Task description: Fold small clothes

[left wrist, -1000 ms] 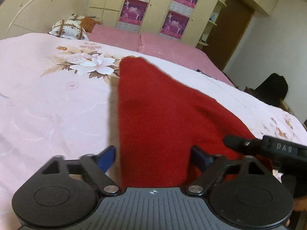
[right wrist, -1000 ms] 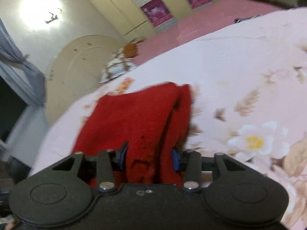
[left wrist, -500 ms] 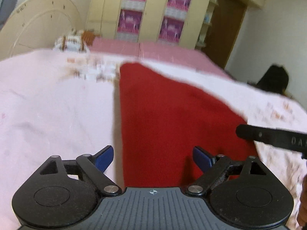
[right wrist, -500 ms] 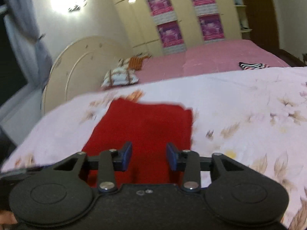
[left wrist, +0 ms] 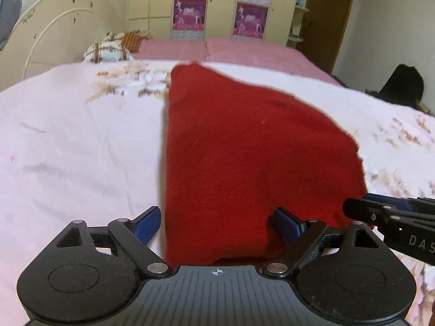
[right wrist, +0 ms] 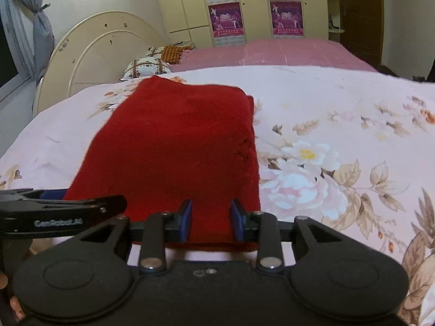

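Both tools sit at the near hem of the red garment, which runs straight away from them up the bed.

Nearest, the left tool (left wrist: 216, 224) has its blue fingers spread wide, straddling the near left corner of the red garment (left wrist: 244, 149) without pinching it. The right tool (right wrist: 210, 218) has its fingers partly apart with the near right part of the hem between them; whether the pads press the cloth I cannot tell. Both are about equally near the hem, the right tool just beside the left. The garment lies flat, already folded into a tidy oblong, on the floral pink quilt (right wrist: 339, 125). Its long axis points ahead toward the pillow (right wrist: 146, 66) and headboard (right wrist: 89, 51), so I judge that any further fold would carry the near hem forward.
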Demonstrator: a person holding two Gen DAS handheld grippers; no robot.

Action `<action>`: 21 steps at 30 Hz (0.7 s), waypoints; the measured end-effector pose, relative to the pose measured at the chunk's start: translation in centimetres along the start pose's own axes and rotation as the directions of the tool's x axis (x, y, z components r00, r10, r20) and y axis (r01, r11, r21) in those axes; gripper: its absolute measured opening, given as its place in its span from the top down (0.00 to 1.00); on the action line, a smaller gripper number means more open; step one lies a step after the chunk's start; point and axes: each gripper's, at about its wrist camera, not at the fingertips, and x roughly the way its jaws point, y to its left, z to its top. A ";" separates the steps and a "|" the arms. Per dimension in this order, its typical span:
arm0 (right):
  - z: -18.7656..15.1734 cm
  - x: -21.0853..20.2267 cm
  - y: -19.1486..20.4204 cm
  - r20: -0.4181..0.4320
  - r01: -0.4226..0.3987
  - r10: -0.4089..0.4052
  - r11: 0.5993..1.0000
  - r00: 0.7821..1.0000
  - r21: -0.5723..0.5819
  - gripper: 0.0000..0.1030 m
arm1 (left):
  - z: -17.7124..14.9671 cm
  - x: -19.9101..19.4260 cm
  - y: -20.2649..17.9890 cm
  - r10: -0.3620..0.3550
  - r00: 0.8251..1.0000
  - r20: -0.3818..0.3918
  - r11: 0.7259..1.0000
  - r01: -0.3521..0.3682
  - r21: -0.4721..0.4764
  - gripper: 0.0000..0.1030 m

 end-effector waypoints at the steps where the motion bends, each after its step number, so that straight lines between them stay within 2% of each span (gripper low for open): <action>1: 0.4 -0.3 0.0 0.017 -0.004 0.004 1.000 1.000 0.008 0.68 | 0.3 -0.6 -0.1 -0.005 1.000 0.014 1.000 0.005 -0.001 0.14; 5: 2.9 -0.5 -0.3 0.076 0.001 -0.002 1.000 0.997 0.019 0.67 | 3.2 -1.4 -0.1 -0.015 0.997 0.079 1.000 0.015 -0.003 0.14; 8: 5.3 0.7 -0.7 0.103 0.005 -0.006 1.000 0.995 0.015 0.67 | 5.8 0.6 -0.2 0.000 0.996 0.087 1.000 0.000 0.008 0.14; 11: 7.6 3.0 -0.8 0.108 0.008 -0.006 1.000 0.994 -0.015 0.66 | 7.5 3.3 -0.1 0.011 0.997 0.072 0.999 -0.008 -0.034 0.14; 15: 9.3 6.8 -1.4 0.083 -0.002 0.002 1.000 0.997 -0.002 0.66 | 8.5 7.4 -0.2 0.045 0.999 0.007 0.998 -0.045 -0.034 0.14; 17: 9.1 9.3 -1.6 0.028 0.040 -0.039 0.999 0.999 -0.030 0.68 | 8.2 9.0 -0.2 0.065 0.998 -0.013 0.997 -0.065 -0.028 0.02; 19: 8.1 11.1 -2.0 -0.016 0.054 -0.055 0.997 0.998 -0.054 0.67 | 7.7 9.2 0.1 0.053 0.998 -0.019 0.997 -0.054 -0.053 0.00; 21: 7.8 11.0 -2.3 -0.004 0.044 -0.044 0.998 0.999 -0.040 0.62 | 7.7 9.4 0.4 0.038 0.999 -0.027 0.996 -0.040 -0.076 0.00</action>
